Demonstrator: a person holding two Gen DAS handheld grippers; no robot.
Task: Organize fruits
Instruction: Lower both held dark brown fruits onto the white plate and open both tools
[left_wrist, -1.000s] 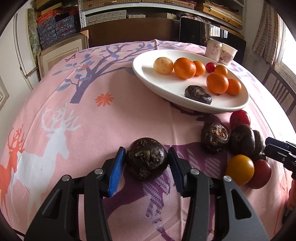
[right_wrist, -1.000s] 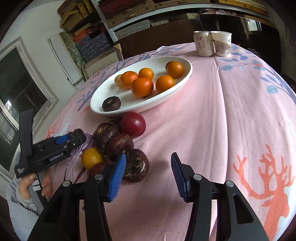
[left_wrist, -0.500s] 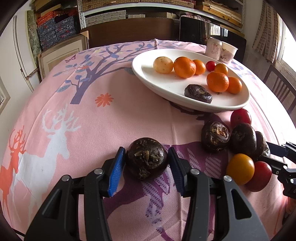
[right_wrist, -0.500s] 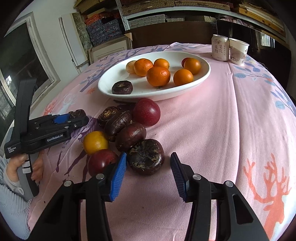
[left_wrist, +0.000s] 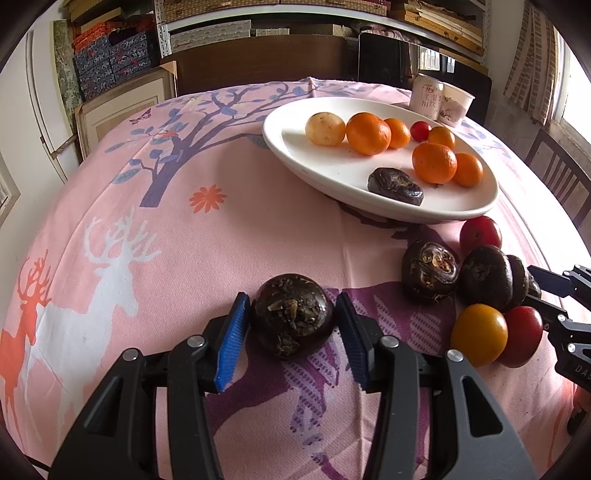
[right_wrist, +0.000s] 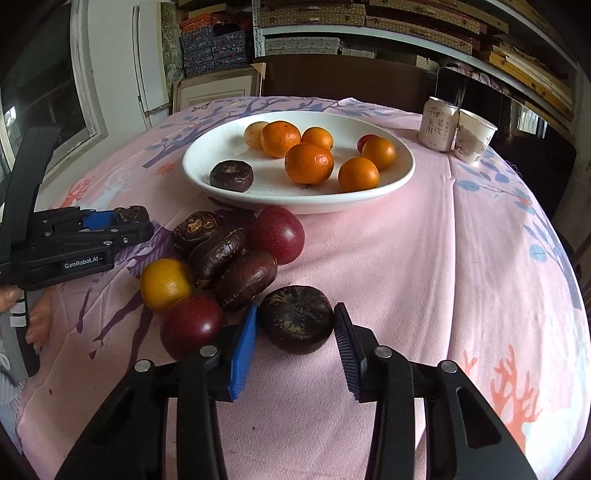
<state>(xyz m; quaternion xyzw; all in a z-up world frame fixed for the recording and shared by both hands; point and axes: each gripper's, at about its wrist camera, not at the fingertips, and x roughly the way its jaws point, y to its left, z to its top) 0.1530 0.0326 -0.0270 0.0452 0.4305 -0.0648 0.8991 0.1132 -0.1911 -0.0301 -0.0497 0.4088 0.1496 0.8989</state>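
My left gripper (left_wrist: 291, 319) is shut on a dark brown fruit (left_wrist: 293, 314) and holds it just above the pink tablecloth. My right gripper (right_wrist: 293, 332) is around another dark brown fruit (right_wrist: 296, 318) that lies on the cloth, with its jaws close beside it. A pile of dark fruits (right_wrist: 225, 254), two red ones (right_wrist: 277, 234) and a yellow-orange one (right_wrist: 164, 284) lies left of it. The white oval plate (right_wrist: 395, 181) behind holds several oranges (right_wrist: 309, 163), a dark fruit (right_wrist: 232, 175) and a yellowish one (left_wrist: 325, 128).
A drink can (right_wrist: 437, 123) and a paper cup (right_wrist: 474, 140) stand at the back right of the table. A chair (left_wrist: 561, 177) stands at the right edge. Shelves and boxes line the wall behind.
My right gripper has moved forward until the dark fruit lies between its jaws, and the jaws have narrowed. My left gripper keeps its fruit and has hardly moved.
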